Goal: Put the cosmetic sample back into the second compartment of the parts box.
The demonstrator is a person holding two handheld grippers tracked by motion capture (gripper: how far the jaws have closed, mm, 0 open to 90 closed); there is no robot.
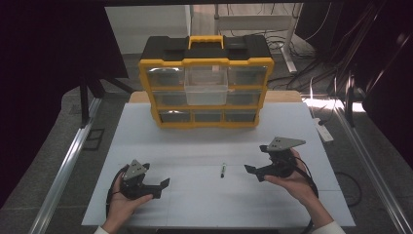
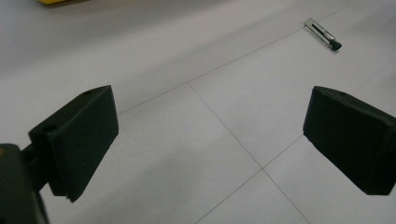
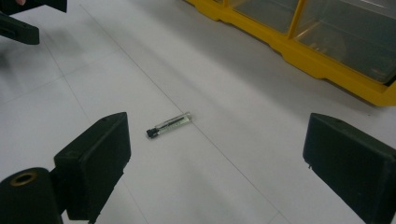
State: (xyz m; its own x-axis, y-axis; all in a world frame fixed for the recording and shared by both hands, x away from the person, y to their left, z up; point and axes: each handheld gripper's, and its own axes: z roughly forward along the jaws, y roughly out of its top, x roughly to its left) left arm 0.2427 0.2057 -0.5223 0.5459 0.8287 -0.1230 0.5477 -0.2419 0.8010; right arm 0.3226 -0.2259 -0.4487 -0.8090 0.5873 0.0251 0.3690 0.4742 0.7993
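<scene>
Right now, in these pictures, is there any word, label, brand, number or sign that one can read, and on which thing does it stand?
None can be read.
Organizer: no legible brand or label on its yellow frame, black top or clear drawers.
Small vial: dark marks inside, too small to read.
Left gripper and right gripper: no visible text.
White table: thin lines, no writing.

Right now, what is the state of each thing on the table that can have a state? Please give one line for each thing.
Left claw: open, holding nothing, low over the table.
Right claw: open, holding nothing, aimed toward the vial.
Small clear vial: lying flat on the white table, black cap on, touched by nothing.
Yellow-and-black drawer organizer: upright, its top middle drawer pulled out, the other drawers pushed in.
</scene>
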